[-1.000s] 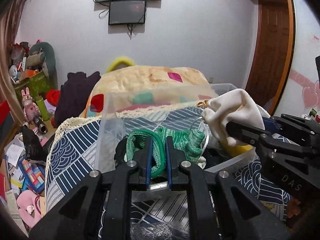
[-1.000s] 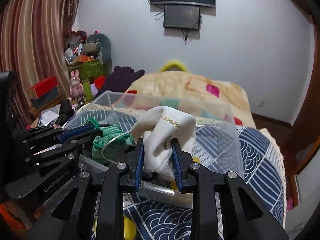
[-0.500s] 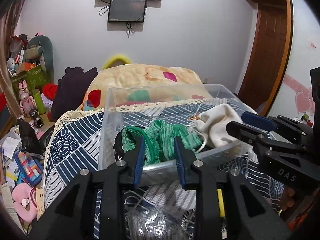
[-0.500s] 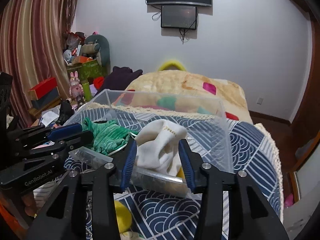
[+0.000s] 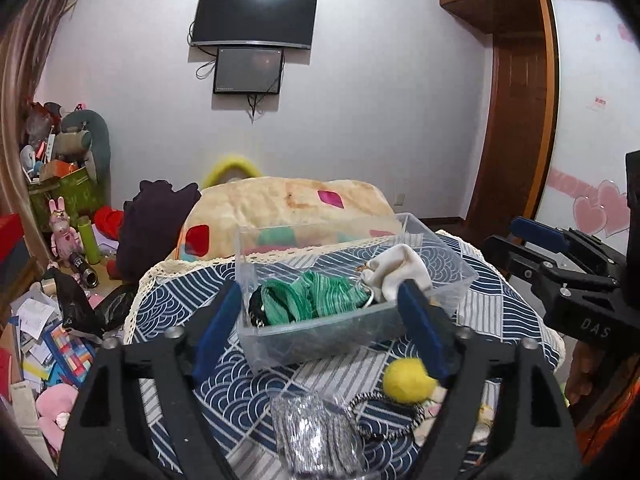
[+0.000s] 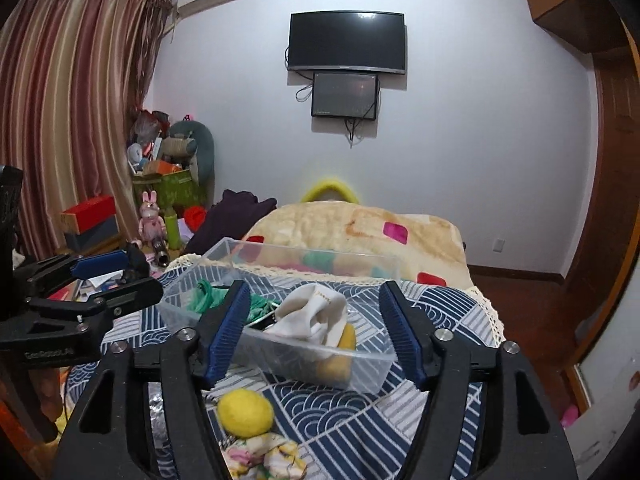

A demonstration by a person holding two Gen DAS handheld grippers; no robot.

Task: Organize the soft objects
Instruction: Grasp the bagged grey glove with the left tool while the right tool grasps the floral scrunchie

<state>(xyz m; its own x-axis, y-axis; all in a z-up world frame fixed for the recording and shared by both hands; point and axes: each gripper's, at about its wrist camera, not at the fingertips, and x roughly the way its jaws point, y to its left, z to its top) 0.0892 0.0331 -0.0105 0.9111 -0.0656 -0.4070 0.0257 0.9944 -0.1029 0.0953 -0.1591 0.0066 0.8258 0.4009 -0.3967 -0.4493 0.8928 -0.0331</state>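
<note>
A clear plastic bin [image 5: 448, 264] [image 6: 376, 364] stands on the blue patterned bedspread. In it lie a green knit cloth [image 5: 316, 294] [image 6: 208, 296], a cream cloth [image 5: 400, 270] [image 6: 316, 314] and a yellow soft item [image 6: 347, 338]. My left gripper [image 5: 320, 334] is open and empty, pulled back in front of the bin. My right gripper [image 6: 316, 334] is open and empty, also in front of the bin. A yellow felt ball [image 5: 404, 380] [image 6: 245, 412], a silver sequined item [image 5: 316, 432] and a floral cloth [image 6: 264, 456] lie on the bed near me.
A beige quilt [image 5: 288, 204] [image 6: 360, 232] is heaped behind the bin, with a dark purple garment [image 5: 154, 224] beside it. Toys, boxes and papers clutter the floor at left [image 5: 48, 312]. A wooden door [image 5: 516, 128] is at right.
Both grippers opened, letting the green cloth and the cream cloth drop into the bin. Both then drew back and up from the bin.
</note>
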